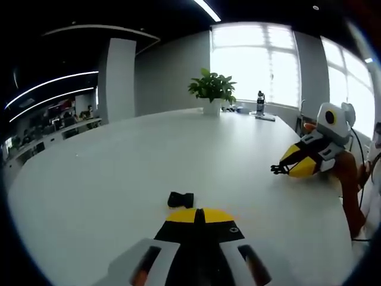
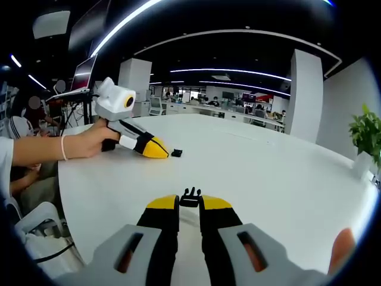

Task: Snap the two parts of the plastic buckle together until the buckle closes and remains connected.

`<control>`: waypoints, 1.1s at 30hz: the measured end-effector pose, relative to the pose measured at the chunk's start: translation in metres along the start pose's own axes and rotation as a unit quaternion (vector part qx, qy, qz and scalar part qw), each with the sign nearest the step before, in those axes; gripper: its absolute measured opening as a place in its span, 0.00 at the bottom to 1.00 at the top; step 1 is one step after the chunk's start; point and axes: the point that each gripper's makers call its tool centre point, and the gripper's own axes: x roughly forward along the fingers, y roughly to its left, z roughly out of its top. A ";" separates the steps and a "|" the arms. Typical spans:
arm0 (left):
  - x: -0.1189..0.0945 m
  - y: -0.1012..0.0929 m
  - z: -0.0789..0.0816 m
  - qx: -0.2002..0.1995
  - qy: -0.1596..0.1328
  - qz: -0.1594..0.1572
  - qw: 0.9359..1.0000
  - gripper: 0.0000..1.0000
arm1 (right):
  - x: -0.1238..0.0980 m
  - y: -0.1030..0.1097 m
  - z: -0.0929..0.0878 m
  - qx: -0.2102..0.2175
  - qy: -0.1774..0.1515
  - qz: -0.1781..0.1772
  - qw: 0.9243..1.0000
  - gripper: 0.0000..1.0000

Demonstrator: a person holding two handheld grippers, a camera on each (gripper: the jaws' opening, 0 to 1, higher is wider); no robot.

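Observation:
A small black buckle part (image 1: 180,199) lies on the white table (image 1: 119,179), just beyond and slightly left of my left gripper (image 1: 199,214), whose yellow-tipped jaws are pressed together with nothing between them. The right gripper view shows the same part (image 2: 176,153) right at the tip of the left gripper (image 2: 162,152), held by a person's hand (image 2: 89,143). My right gripper (image 2: 190,202) is shut on the other, pronged black buckle part (image 2: 190,196), which sticks out past its tips. In the left gripper view the right gripper (image 1: 281,169) hovers at the right with the pronged part (image 1: 277,169) at its tip.
A potted plant (image 1: 212,89) and a dark bottle (image 1: 260,102) stand at the far end of the table by the windows. A person's sleeve and a chair (image 2: 30,220) are at the table's near left edge. Office desks (image 2: 238,110) fill the background.

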 end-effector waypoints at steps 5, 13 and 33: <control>-0.004 0.003 0.004 -0.006 -0.010 0.007 1.000 0.08 | 0.000 -0.001 0.000 -0.002 0.000 0.000 1.000 0.13; -0.005 0.009 0.007 0.003 -0.015 0.015 1.000 0.18 | -0.001 0.001 0.005 -0.006 -0.003 0.000 1.000 0.13; 0.010 0.019 0.004 0.002 0.007 0.019 1.000 0.41 | -0.002 0.000 0.004 -0.005 -0.005 -0.001 1.000 0.13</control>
